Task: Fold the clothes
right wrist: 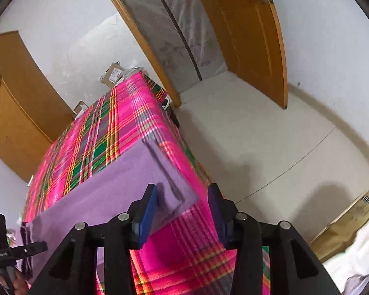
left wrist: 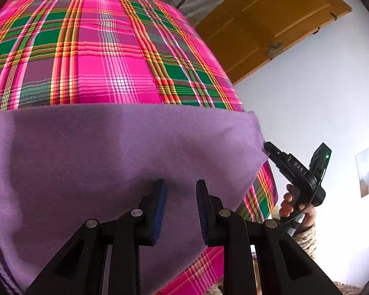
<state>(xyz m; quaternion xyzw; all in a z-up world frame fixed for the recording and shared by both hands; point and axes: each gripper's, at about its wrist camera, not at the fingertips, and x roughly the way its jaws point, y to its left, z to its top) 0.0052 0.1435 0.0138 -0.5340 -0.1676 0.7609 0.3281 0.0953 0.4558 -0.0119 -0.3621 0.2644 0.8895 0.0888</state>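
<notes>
Setting up a fold, judging by the layout: purple cloth [left wrist: 110,159] lying flat on the near end of the plaid-covered counter [left wrist: 98,49], one edge at the counter's side. Left claw [left wrist: 180,196] gaping, gripping nothing, hovering just over the cloth's middle stretch near its edge. Right claw [right wrist: 182,204] also spread wide, empty, straddling the cloth's near corner without pinching it. Next, probably: closing each claw on its bit of edge, then lifting both together and carrying that edge across to the far side, keeping the cloth taut.
</notes>
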